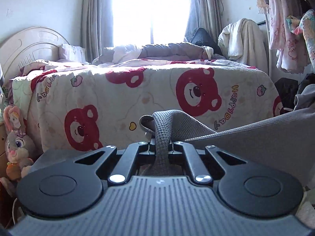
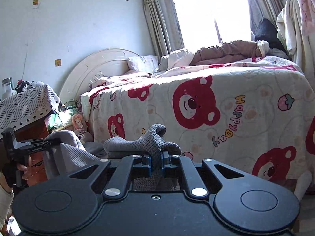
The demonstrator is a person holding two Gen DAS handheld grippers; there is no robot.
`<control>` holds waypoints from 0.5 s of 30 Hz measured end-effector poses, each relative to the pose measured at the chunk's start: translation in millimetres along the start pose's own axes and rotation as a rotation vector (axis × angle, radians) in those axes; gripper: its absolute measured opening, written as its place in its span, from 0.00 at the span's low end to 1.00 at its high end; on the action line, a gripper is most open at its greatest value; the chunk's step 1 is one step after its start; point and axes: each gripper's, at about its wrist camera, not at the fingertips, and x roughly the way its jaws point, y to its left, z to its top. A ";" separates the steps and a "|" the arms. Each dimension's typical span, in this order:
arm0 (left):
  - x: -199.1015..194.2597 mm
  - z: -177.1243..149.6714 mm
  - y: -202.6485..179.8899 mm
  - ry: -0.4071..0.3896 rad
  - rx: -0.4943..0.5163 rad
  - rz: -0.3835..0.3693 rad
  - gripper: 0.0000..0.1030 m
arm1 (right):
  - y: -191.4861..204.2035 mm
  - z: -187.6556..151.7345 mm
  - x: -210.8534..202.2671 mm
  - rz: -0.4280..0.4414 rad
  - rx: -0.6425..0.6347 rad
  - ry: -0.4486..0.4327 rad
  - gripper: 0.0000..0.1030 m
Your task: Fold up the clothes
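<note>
A grey knit garment (image 1: pixel 261 137) hangs in the air in front of the bed, stretched between both grippers. My left gripper (image 1: pixel 161 144) is shut on a bunched corner of it, and the fabric runs off to the right edge of the left wrist view. My right gripper (image 2: pixel 156 157) is shut on another corner of the grey garment (image 2: pixel 137 141), which drapes away to the left. At the far left of the right wrist view the left gripper (image 2: pixel 57 140) shows from the side, held by a gloved hand (image 2: pixel 11 173), with the grey cloth in its fingers.
A bed (image 1: pixel 137 90) with a red bear print cover fills the middle, with a headboard (image 1: pixel 25 47) at left and piled bedding under the window. Plush toys (image 1: pixel 15 143) sit at the bed's left side. Clothes hang on a rack (image 1: pixel 283 29) at right. A patterned box (image 2: pixel 25 106) stands left.
</note>
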 end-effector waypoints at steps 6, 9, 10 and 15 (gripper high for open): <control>158.1 -44.8 19.2 0.135 -0.069 0.081 0.05 | -78.0 -2.2 157.3 -0.211 0.076 0.095 0.09; 238.9 -78.0 24.4 0.217 -0.099 0.205 0.30 | -109.3 -20.7 240.2 -0.258 0.108 0.116 0.36; 260.8 -95.7 23.0 0.262 -0.099 0.251 0.43 | -115.1 -34.7 262.3 -0.320 0.101 0.139 0.51; 302.3 -212.3 -10.9 0.565 -0.247 0.045 0.45 | -127.1 -145.3 301.2 -0.329 0.197 0.335 0.50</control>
